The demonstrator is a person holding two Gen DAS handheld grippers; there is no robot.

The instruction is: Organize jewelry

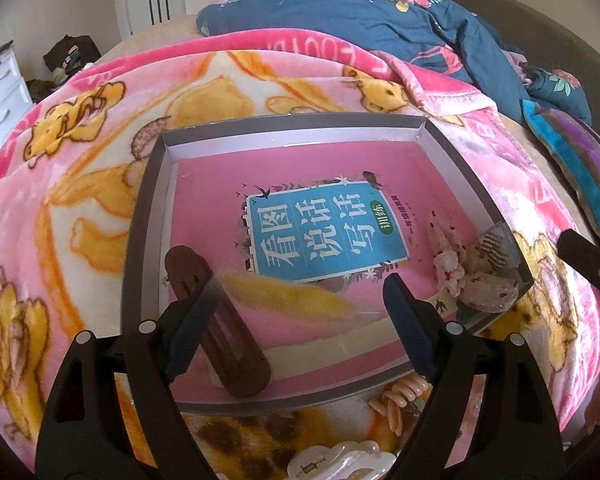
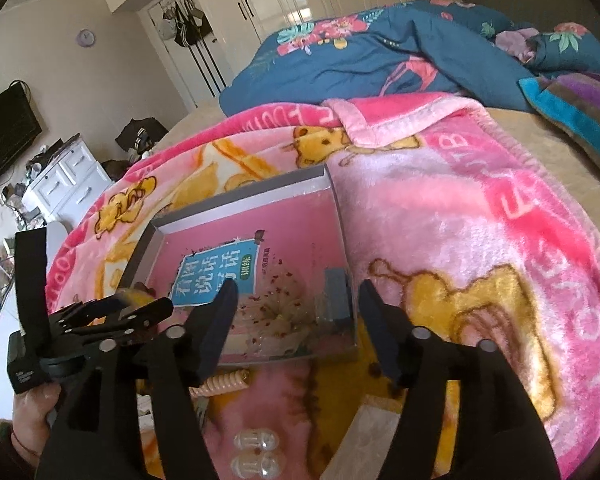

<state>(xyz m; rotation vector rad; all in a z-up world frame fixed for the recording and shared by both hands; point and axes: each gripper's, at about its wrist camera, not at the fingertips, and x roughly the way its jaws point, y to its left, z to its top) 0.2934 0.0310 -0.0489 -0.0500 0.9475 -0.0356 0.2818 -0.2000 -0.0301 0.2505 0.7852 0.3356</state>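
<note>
White claw clip [image 1: 340, 460] lies nearest, outside the box [image 1: 156, 184]. Left gripper [image 1: 296, 320] and right gripper [image 2: 296, 332] fingers apart, empty. Risk: soft blanket [image 1: 100, 120] tips box during drops.

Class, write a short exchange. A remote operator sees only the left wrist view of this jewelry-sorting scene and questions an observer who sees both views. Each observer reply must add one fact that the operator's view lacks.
Operator: I see only one black tip at my right edge. Are the right tongs holding anything?
Observer: No. The right tongs stand open with nothing between them, above the near right part of the tray.
Operator: Is anything outside the tray that I cannot see?
Observer: Yes. Two clear oval clips lie on the blanket, nearer the camera than the tray.
</note>
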